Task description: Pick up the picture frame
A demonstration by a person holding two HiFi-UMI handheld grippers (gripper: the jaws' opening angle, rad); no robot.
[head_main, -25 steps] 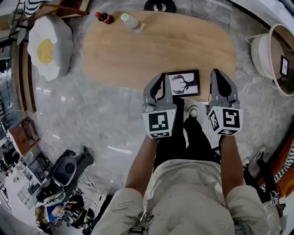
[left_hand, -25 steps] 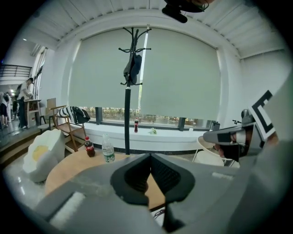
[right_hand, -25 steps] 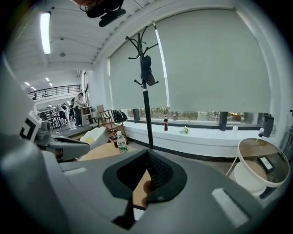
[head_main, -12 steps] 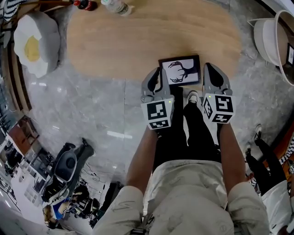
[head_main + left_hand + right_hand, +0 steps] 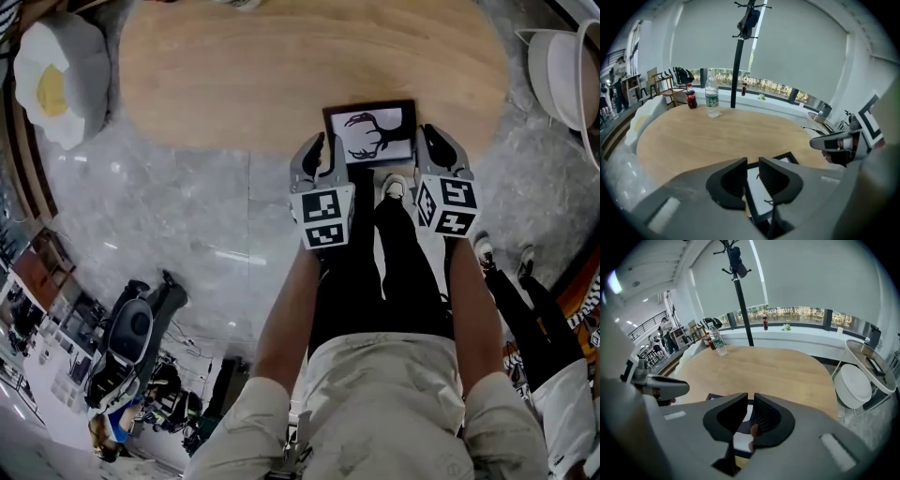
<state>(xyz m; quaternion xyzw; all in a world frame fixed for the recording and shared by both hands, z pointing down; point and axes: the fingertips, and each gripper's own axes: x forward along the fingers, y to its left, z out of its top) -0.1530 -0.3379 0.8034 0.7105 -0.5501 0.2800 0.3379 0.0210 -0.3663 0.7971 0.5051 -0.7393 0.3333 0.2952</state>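
Head view shows the picture frame [image 5: 370,133] lying flat on the wooden table [image 5: 234,84], close to the table edge nearest the person. It sits between the two grippers: the left gripper [image 5: 314,155] is just beside its left border and the right gripper [image 5: 434,150] just beside its right border.

Left gripper view: the jaws of the left gripper [image 5: 752,161] have just been opening and stand apart. The frame [image 5: 756,190] shows through the gap, and no pad presses on it.

Right gripper view: the right gripper [image 5: 750,401] has likewise just been opening. Its jaws stand apart over the frame [image 5: 741,438], unclamped.

Probable faults from this position:
- The frame lies flat, so a jaw that lands on top of the border instead of straddling it would probably push the frame across the table.
- Unequal closure of the two grippers is likely to tilt or twist the frame on lifting.
- A shallow bite on a smooth border may slip.
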